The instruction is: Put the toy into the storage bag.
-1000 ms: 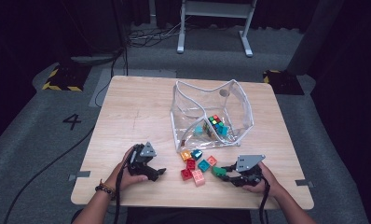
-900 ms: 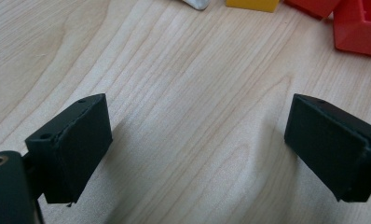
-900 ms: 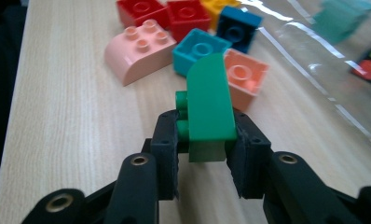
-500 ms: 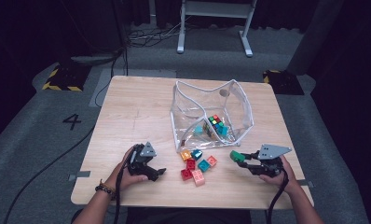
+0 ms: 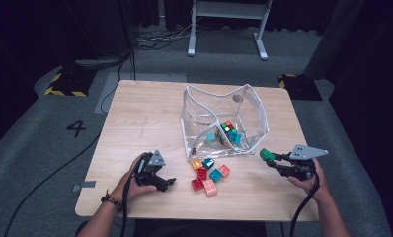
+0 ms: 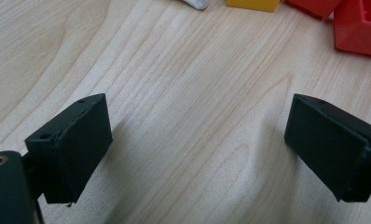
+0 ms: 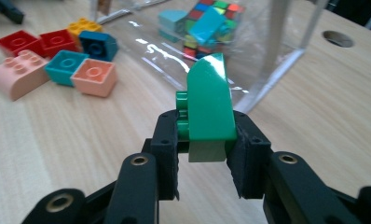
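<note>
Pinching the green brick [image 7: 209, 100] in your right gripper [image 7: 207, 154] lifts it toward the clear bag [image 5: 249, 106], while your left gripper [image 6: 197, 154] fingers rest released on the worktop [image 5: 145, 113].

A: Free room? Left half of worktop [image 5: 135, 118] bare; open wood between left gripper [image 6: 197, 140] and the loose bricks [image 5: 210, 177].
B: Blockers? Clear bag [image 5: 224, 121] stands mid-worktop, its mouth facing the near edge; bricks crowd just before it; right gripper [image 7: 206, 154] with green brick [image 7: 208, 100] faces the bag's wall, bare wood right of it.
</note>
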Demonstrator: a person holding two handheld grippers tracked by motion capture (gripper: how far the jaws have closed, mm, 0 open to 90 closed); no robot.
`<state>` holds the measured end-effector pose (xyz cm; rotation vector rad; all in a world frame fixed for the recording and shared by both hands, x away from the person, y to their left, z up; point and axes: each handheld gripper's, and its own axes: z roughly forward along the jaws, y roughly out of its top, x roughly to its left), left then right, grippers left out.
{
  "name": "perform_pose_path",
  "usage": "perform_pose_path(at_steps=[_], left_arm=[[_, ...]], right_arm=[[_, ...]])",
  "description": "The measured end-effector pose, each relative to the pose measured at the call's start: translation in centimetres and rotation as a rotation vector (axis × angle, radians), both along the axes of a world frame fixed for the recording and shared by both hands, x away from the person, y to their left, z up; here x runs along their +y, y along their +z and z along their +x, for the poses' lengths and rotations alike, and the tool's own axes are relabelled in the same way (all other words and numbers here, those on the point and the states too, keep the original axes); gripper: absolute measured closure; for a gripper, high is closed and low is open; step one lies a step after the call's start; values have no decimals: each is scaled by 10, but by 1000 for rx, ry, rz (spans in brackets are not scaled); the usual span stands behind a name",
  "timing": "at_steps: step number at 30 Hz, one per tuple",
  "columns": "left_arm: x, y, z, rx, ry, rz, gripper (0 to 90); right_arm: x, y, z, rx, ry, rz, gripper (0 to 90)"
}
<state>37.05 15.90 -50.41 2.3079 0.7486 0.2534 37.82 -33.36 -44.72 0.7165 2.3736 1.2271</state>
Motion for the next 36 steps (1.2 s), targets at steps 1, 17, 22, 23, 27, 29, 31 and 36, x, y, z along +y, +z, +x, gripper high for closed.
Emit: perform_pose_path(at_steps=[1, 17, 22, 23, 27, 29, 31, 36], left_arm=[[0, 0, 0, -3, -4, 5, 75], [0, 0, 0, 0, -5, 6, 75], [0, 0, 0, 2, -4, 2, 75], [0, 0, 0, 2, -4, 2, 75], [0, 0, 0, -2, -3, 2, 75], [0, 0, 0, -3, -2, 3, 75], [0, 0, 0, 1, -5, 4, 75], [0, 0, 0, -1, -4, 2, 75]], right_arm=[[-2, 2, 2, -5, -13, 1, 665], [-16, 44, 32, -78, -165, 36, 665], [-22, 59, 42, -96, -199, 59, 665], [-23, 63, 45, -99, -209, 74, 665], [-26, 72, 51, -103, -215, 104, 665], [-26, 78, 54, -105, -229, 99, 665], [-25, 83, 57, -109, -232, 103, 665], [-20, 98, 62, -123, -213, 106, 665]])
